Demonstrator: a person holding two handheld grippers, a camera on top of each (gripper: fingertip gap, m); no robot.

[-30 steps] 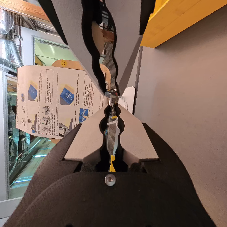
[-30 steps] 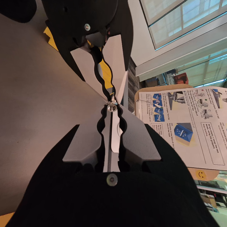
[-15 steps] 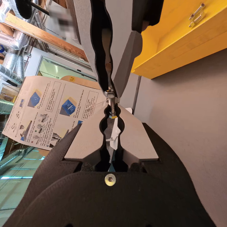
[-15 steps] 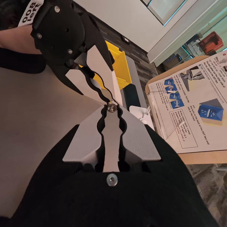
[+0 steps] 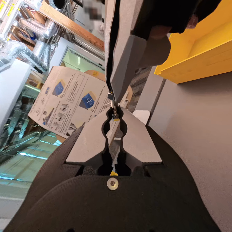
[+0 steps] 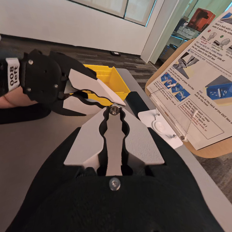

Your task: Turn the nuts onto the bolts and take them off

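Left gripper point(image 5: 114, 114) clamps the bolt point(image 5: 114, 109), right gripper point(image 6: 114, 110) pinches the nut point(image 6: 113, 110); misalignment risks cross-threading.

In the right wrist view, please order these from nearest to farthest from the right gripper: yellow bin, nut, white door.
1. nut, between the right gripper tips.
2. yellow bin, behind it, on the table.
3. white door, far back, across the floor.

Printed instruction sheet point(image 6: 195, 87) on wooden board, white printed tag point(image 6: 12, 74) on left gripper point(image 6: 113, 104) body
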